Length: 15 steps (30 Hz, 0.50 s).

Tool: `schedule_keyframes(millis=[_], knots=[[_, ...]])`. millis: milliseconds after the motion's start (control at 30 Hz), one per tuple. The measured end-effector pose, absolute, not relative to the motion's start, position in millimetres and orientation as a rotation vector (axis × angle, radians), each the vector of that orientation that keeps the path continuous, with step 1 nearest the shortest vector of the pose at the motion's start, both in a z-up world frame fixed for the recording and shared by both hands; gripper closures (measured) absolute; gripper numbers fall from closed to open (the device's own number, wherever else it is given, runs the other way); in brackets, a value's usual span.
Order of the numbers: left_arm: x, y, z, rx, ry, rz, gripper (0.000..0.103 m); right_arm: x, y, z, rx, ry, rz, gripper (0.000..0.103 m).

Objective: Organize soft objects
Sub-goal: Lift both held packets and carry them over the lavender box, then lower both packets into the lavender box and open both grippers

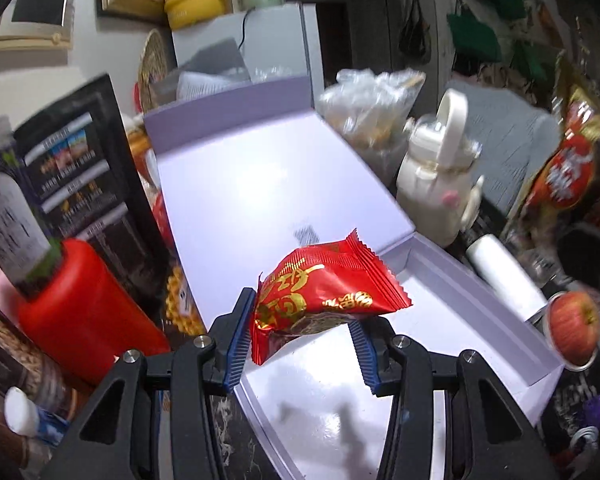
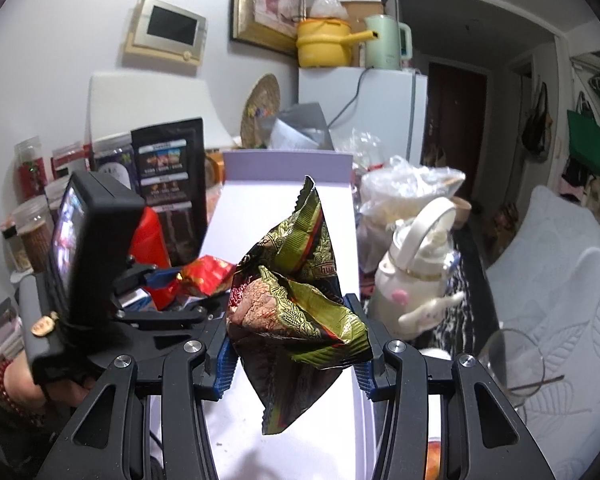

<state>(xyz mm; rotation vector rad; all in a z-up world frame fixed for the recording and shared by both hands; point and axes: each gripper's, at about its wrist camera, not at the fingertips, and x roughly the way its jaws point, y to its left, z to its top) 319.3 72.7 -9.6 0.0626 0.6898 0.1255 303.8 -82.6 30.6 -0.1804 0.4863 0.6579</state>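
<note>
My left gripper (image 1: 300,334) is shut on a red snack packet with gold print (image 1: 324,292) and holds it above the open white box (image 1: 452,280). The box lid (image 1: 260,184) stands open behind it. My right gripper (image 2: 296,344) is shut on a green and black snack packet (image 2: 296,304), held above the same white box (image 2: 284,216). The left gripper with its red packet (image 2: 206,274) shows at the left in the right wrist view.
A red canister (image 1: 84,312) and a black snack bag (image 1: 80,184) stand left of the box. A cream kettle-shaped bottle (image 1: 440,184), a plastic bag (image 1: 368,108), a white roll (image 1: 504,264) and an apple (image 1: 574,324) lie to the right. A glass (image 2: 512,364) is near right.
</note>
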Motion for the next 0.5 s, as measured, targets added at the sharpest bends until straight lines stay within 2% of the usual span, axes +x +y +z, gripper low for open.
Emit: schedule_keyframes(millis=[233, 500], knots=[[335.1, 72.9, -45.7, 0.064, 0.787, 0.147, 0.057, 310.5, -78.8, 12.0, -0.189, 0.550, 0.642, 0.056], [345.2, 77.1, -55.1, 0.044, 0.845, 0.159, 0.057, 325.4, -74.6, -0.5, -0.187, 0.604, 0.627, 0.056]])
